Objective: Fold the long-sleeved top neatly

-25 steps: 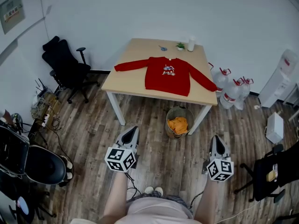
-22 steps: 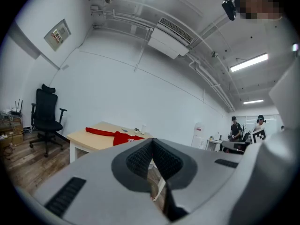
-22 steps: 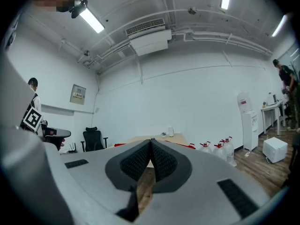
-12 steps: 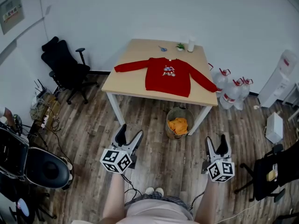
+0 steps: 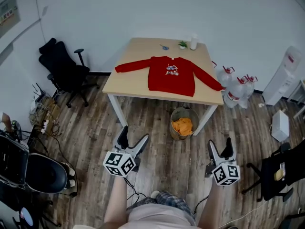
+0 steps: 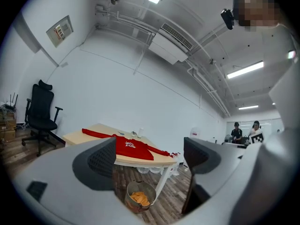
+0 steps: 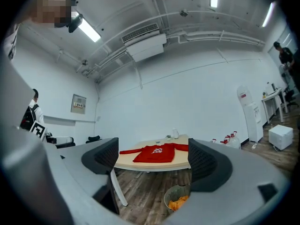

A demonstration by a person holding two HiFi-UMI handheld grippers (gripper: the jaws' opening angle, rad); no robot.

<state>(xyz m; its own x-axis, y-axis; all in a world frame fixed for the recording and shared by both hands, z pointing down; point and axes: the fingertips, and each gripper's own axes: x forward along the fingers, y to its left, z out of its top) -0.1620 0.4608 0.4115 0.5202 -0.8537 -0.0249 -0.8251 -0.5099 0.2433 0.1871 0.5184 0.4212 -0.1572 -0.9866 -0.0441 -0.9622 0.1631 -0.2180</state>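
Frankly, the print (image 5: 172, 70) on the red top (image 5: 162, 80) is unreadably small

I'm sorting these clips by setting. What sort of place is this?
Most likely an office or lab workroom: a black office chair, a water dispenser with water jugs nearby, and a wooden table holding a red long-sleeved top.

Left gripper (image 5: 135, 133) and right gripper (image 5: 220, 143) point level; jaws just opened wide, nothing between them.
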